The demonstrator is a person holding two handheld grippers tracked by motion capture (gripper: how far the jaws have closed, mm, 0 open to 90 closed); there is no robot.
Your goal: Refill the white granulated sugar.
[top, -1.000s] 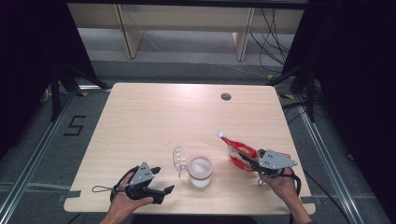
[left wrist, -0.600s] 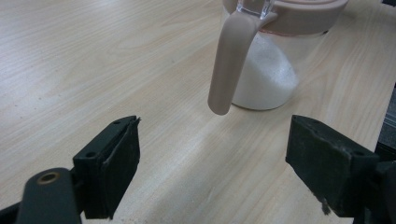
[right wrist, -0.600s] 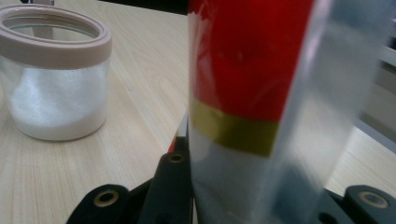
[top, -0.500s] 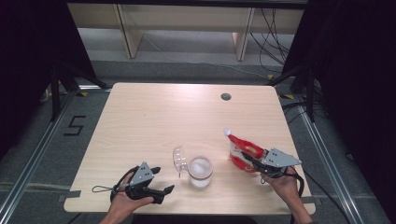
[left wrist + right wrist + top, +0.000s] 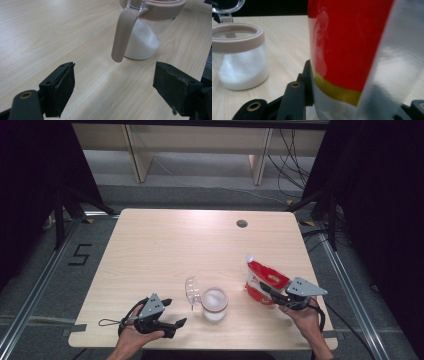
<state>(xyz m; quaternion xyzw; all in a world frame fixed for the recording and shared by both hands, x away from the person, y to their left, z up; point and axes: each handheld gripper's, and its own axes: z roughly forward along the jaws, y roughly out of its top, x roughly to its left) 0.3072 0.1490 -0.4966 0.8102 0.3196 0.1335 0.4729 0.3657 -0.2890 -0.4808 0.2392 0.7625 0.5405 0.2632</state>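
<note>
The right gripper point(image 5: 270, 291), fingers clamped on the red refill pouch point(image 5: 263, 281), has carried it right, away from the open jar point(image 5: 214, 303) at the bench's near edge: pouring looks finished. The left gripper point(image 5: 172, 314) waits, fingers apart.

— What colours on the pouch point(image 5: 263, 281)?
— Red, a yellow band, silvery sides.
— And the jar point(image 5: 214, 304)?
— Clear, white grains inside, beige rim and spoon point(image 5: 123, 33). Table point(image 5: 175, 250) pale wood grain.
</note>
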